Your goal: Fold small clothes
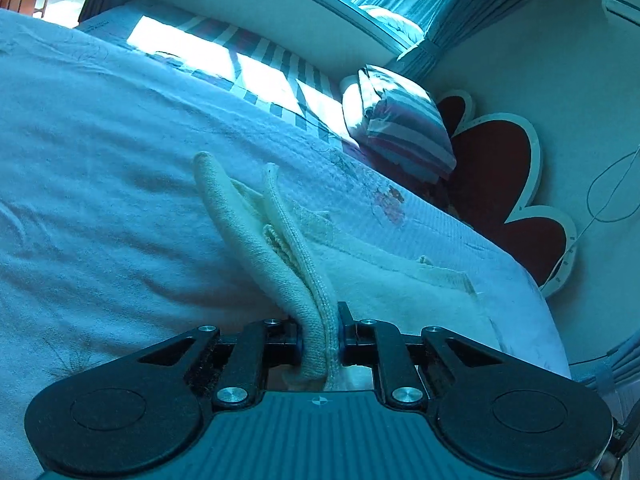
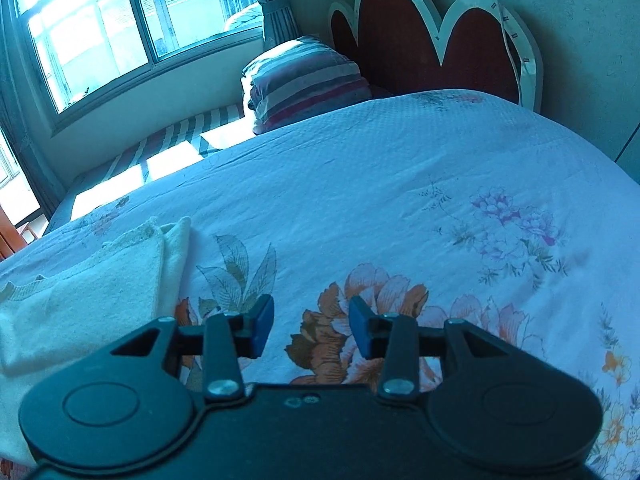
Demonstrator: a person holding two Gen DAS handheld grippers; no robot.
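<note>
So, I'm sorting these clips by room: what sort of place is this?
A bedroom, most likely: a bed under a white floral bedspread, a red petal-shaped headboard against the wall, and a striped pillow beside a curtained window.

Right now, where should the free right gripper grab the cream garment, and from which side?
Probably the free corner at the far right edge of the cream garment, approached from the bare floral bedspread side. There the layered edges lie flat and exposed, with open sheet beside them. The right gripper is open and empty; the left gripper already pinches a bunched ribbed edge.
</note>
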